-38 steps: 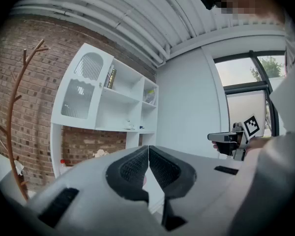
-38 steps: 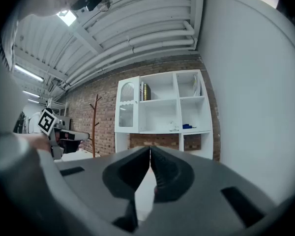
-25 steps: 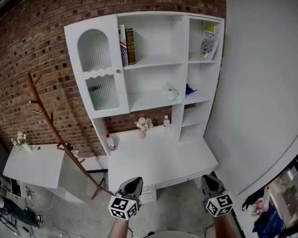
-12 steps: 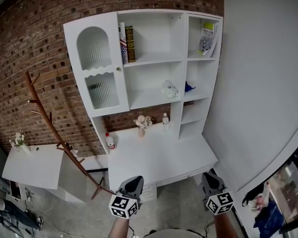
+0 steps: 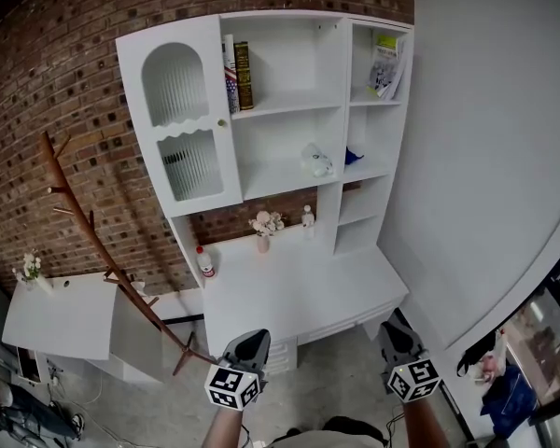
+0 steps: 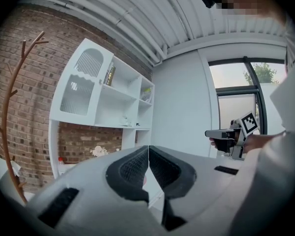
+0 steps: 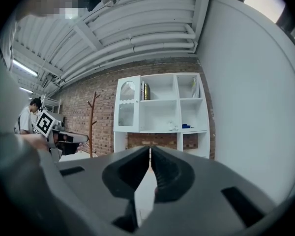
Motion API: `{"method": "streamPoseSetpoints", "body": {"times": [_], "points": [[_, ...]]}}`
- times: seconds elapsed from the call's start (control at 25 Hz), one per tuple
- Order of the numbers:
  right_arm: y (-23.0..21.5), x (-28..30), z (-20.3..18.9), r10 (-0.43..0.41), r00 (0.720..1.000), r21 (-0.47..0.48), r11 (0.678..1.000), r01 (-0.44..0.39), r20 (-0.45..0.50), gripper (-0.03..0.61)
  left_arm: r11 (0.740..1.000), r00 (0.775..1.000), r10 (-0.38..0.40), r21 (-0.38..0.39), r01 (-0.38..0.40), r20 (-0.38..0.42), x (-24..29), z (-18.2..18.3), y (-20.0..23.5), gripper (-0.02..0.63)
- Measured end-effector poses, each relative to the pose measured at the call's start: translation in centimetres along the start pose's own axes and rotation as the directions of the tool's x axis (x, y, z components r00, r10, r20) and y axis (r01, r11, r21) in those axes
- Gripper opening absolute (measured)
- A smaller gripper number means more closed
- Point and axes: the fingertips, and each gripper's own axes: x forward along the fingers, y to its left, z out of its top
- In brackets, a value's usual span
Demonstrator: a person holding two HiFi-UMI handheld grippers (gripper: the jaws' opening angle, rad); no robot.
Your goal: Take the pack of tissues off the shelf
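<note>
Left gripper (image 5: 252,343) and right gripper (image 5: 394,328) — jaws of both closed, nothing between them — are held low, in front of the tabletop (image 5: 299,292). The pack of tissues (image 5: 317,161) lies at the right end of the middle shelf (image 5: 278,183), well apart from both grippers.

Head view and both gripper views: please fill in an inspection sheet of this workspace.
surface: white desk, things only along its back edge.
job's things: pack of tissues on the middle shelf, untouched.
clutter: books, booklet, blue item, flower vase, red-capped bottle, small bottle.
grippers: left tool and right tool both shut, empty, low before the desk.
cables: nothing seen.
surroundings: brick wall, coat rack, white side table.
</note>
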Motion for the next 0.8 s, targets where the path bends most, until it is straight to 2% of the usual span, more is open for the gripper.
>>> {"method": "streamPoseSetpoints", "body": {"times": [0.4,0.8], "points": [[1.5,0.2,-0.6,-0.013,1.000,0.006,1.000,0.013,-0.008,0.032,1.000,1.000,-0.021,-0.003,0.020,-0.009,-0.6,-0.3,0.9,0.026],[-0.1,2.9,-0.9,-0.007,1.000,0.017,1.000,0.007,-0.007,0.032,1.000,1.000,-0.006,-0.005,0.006,-0.008,1.9,-0.1,2.5,0.026]]}}
